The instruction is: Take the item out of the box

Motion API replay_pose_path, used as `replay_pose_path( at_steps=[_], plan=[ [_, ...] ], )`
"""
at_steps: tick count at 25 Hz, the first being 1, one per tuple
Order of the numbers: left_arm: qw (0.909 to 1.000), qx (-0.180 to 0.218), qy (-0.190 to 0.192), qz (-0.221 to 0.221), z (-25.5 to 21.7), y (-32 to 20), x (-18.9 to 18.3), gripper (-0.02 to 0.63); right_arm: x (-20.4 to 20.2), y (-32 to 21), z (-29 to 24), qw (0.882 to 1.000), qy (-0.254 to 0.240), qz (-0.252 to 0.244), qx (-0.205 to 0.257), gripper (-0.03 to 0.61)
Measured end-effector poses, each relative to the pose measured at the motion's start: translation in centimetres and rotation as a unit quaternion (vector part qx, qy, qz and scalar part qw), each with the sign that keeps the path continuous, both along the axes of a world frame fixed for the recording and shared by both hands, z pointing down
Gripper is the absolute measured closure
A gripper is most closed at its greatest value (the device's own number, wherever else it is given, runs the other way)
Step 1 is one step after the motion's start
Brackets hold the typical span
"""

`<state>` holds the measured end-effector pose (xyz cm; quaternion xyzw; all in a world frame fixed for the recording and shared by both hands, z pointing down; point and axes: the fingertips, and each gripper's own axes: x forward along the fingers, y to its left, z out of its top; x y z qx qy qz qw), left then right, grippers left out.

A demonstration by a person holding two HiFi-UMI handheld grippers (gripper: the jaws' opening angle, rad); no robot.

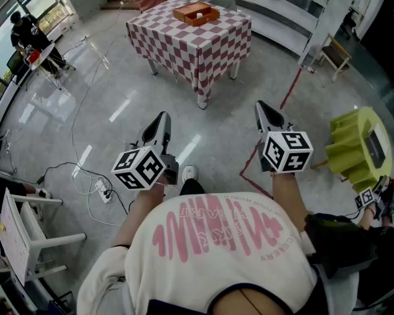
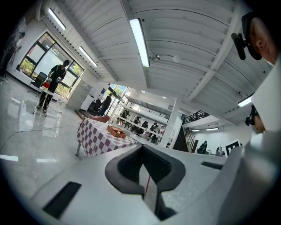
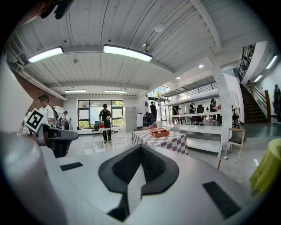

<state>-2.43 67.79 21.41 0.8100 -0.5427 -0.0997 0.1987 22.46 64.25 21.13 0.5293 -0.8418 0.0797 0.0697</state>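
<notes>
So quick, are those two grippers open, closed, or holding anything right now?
Left gripper: closed, holding nothing.
Right gripper: closed, holding nothing.

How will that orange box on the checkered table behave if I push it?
The orange box looks low, wide and open-topped, so it probably slides rather than tips. The checkered tablecloth under it may bunch or drag along. Its straight walls suggest it is stiff.

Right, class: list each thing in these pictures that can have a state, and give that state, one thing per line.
Left hand-held gripper: shut, empty, well short of the table.
Right hand-held gripper: shut, empty.
Box: open at the top, upright on the checked table.
Item: small and pale, lying inside the box.
</notes>
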Motion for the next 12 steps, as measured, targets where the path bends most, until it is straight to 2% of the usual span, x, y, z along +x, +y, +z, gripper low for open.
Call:
replay_pose_path(
  at_steps=[12],
  plan=[
    [0.9999,-0.011,0.001,-0.002,1.8,-2.9,-1.7,0.606,-1.6,-2.8,2.1,1.0,0.012,0.001,-0.022,0.572]
  ],
)
